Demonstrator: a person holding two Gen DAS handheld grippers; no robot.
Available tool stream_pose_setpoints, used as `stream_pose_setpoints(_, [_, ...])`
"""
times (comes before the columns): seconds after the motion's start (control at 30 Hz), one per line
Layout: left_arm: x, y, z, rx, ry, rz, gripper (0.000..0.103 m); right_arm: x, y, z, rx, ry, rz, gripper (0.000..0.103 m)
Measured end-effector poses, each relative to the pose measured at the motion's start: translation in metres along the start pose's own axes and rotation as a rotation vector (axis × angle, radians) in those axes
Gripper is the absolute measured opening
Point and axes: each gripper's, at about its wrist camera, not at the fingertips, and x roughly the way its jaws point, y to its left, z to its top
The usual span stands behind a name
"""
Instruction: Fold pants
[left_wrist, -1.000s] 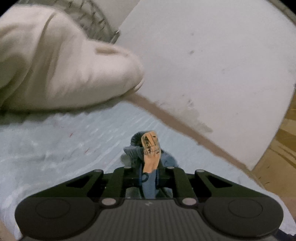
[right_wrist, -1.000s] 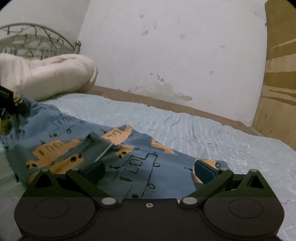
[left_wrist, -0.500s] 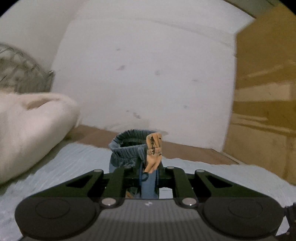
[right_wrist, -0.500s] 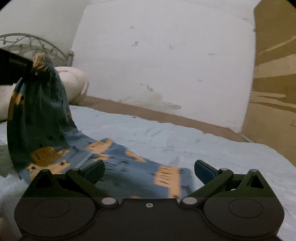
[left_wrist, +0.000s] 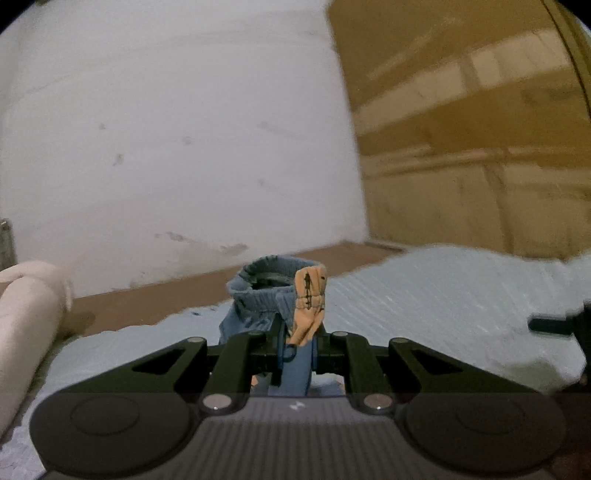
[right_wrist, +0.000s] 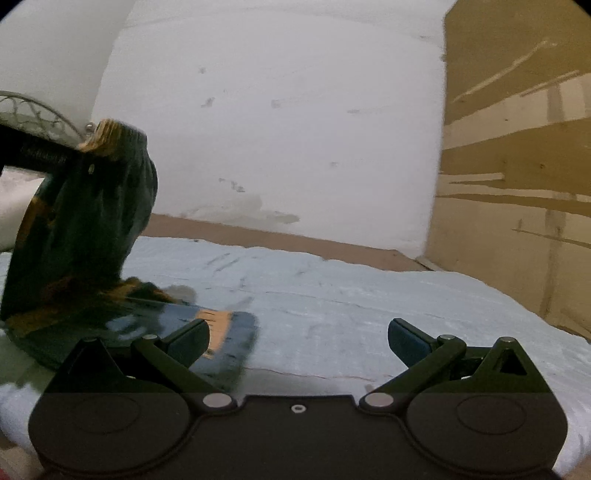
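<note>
Left gripper (left_wrist: 295, 343): jaws closed narrow on a bunch of the pants (left_wrist: 275, 299), at what looks like the elasticated waistband, blue cloth with an orange print patch standing up between them. I hold it raised above the bed (left_wrist: 424, 295).

Right gripper (right_wrist: 297, 336): jaws spread wide, nothing between them, low over the pale blue bedcover (right_wrist: 332, 291). The right view shows the pants (right_wrist: 85, 229) hanging as a dark column from the left gripper (right_wrist: 79, 155) at upper left; the lower part trails onto the bed, and one end lies flat just in front of my right unit's left finger (right_wrist: 188, 341). Whether that finger touches the cloth, I cannot tell; the frame is blurred there.

Progress, as I judge it: early. The garment is lifted by one end and not laid flat; no finished fold shows. Still to do: bring the raised end over or lay the pants out, align the legs, make the folds, smooth them down. The right gripper looks placed to take the trailing end, though that is only my reading.

Surroundings: cream pillow (left_wrist: 26, 317) at the bed's left, metal bed frame (right_wrist: 33, 107) behind it, white wall (right_wrist: 277, 129), wooden panel (right_wrist: 517, 166) to the right.
</note>
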Motion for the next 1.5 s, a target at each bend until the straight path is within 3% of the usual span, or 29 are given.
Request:
stream_pose_setpoints(0.23, [0.012, -0.059, -0.023, 0.139, 0.113, -0.081, 0.013, 0.004, -0.037, -0.02, 0.105, 0.028, -0.088, 0.102])
stream_pose_setpoints(0.47, [0.02, -0.072, -0.051, 0.205, 0.2, -0.117, 0.015, 0.015, -0.044, -0.031, 0.149, 0.059, -0.08, 0.102])
stream_pose_setpoints(0.57, [0.02, -0.072, -0.058, 0.181, 0.226, -0.144, 0.03, 0.018, -0.043, -0.034, 0.149, 0.068, -0.072, 0.102])
stream_pose_setpoints(0.63, [0.022, -0.07, -0.055, 0.16, 0.236, -0.165, 0.047, 0.02, -0.043, -0.035, 0.153, 0.075, -0.073, 0.102])
stream_pose_setpoints(0.8, [0.011, -0.064, -0.054, 0.139, 0.232, -0.174, 0.068, 0.023, -0.043, -0.04, 0.161, 0.096, -0.083, 0.102])
stream_pose_setpoints(0.9, [0.003, -0.056, -0.049, 0.1, 0.229, -0.126, 0.083, 0.024, -0.042, -0.043, 0.158, 0.102, -0.086, 0.102])
stream_pose_setpoints(1.03, [-0.01, -0.029, -0.042, -0.003, 0.239, -0.011, 0.096, 0.025, -0.04, -0.044, 0.154, 0.104, -0.08, 0.102])
stream_pose_setpoints(1.3, [-0.032, 0.056, -0.032, -0.244, 0.325, 0.212, 0.102, 0.021, -0.033, -0.02, 0.216, 0.119, -0.019, 0.102])
stream_pose_setpoints(1.4, [-0.029, 0.082, -0.04, -0.296, 0.365, 0.266, 0.102, 0.031, -0.019, -0.003, 0.248, 0.188, 0.062, 0.102])
stream_pose_setpoints(1.5, [-0.017, 0.1, -0.053, -0.371, 0.402, 0.272, 0.102, 0.046, 0.003, 0.015, 0.241, 0.253, 0.115, 0.102])
